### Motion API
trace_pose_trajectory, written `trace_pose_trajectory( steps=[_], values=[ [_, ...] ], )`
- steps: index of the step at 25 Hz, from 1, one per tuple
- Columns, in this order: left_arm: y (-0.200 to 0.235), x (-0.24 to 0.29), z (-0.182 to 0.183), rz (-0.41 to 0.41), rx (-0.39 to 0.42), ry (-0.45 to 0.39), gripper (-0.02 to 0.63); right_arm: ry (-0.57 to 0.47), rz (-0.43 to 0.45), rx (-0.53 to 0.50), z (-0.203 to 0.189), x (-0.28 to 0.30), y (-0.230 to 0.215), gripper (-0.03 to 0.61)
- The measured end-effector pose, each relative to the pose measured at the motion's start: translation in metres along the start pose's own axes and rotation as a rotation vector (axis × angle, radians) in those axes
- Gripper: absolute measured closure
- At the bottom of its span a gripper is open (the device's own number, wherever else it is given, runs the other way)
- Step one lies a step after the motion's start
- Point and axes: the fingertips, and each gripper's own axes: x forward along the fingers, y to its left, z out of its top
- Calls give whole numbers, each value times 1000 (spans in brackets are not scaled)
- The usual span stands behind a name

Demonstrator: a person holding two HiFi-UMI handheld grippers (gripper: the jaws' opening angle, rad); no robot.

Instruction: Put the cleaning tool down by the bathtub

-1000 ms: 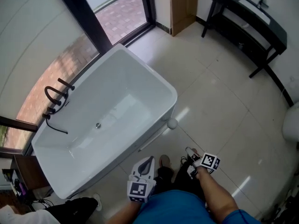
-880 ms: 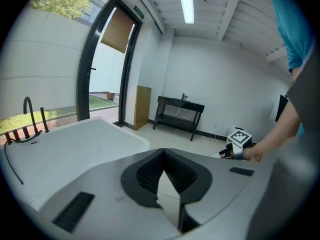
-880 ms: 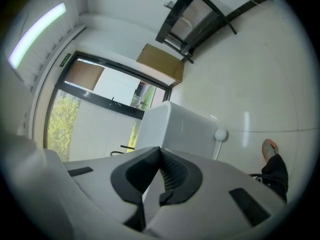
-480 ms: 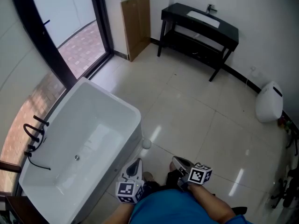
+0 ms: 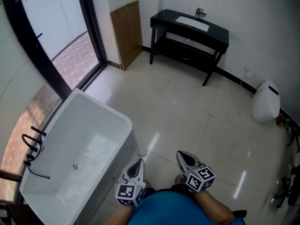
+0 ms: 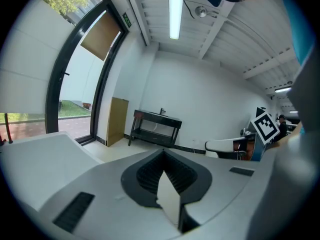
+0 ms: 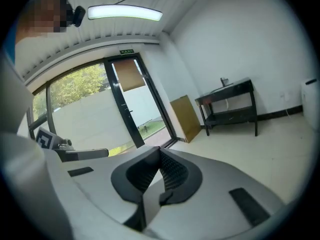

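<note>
The white bathtub (image 5: 56, 139) fills the lower left of the head view. Beside its near corner, on the floor, shows the white round end of the cleaning tool (image 5: 141, 151); the rest of the tool is hidden behind my left gripper. My left gripper (image 5: 137, 163) is held close to my body just below that end, shut and empty. My right gripper (image 5: 182, 155) hangs to its right over bare floor, also shut with nothing between its fingers. In the left gripper view the left gripper (image 6: 163, 153) points level into the room, as does the right gripper (image 7: 159, 150) in its own view.
A black washstand with a sink (image 5: 190, 29) stands along the far wall, a brown cardboard sheet (image 5: 126, 32) leans next to the glass door (image 5: 56, 36), and a white toilet (image 5: 265, 102) is at the right. A black tap (image 5: 32, 144) sits on the tub's far side.
The head view has swung up and to the right, so the tub has slid to the lower left. Both grippers have risen off the floor area, and the right one has rolled.
</note>
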Motion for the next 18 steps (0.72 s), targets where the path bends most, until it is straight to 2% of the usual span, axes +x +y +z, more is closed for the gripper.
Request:
trace_pose_trajectory(
  steps=[5, 11, 18],
  values=[
    [-39, 18, 39, -26, 71, -57, 617, -107, 5, -141, 58, -23, 1, 595],
    [-96, 31, 93, -94, 171, -158, 617, -230, -53, -194, 113, -61, -19, 595],
    [-138, 48, 105, -141, 239, -181, 617, -299, -133, -251, 141, -101, -44, 595]
  ],
)
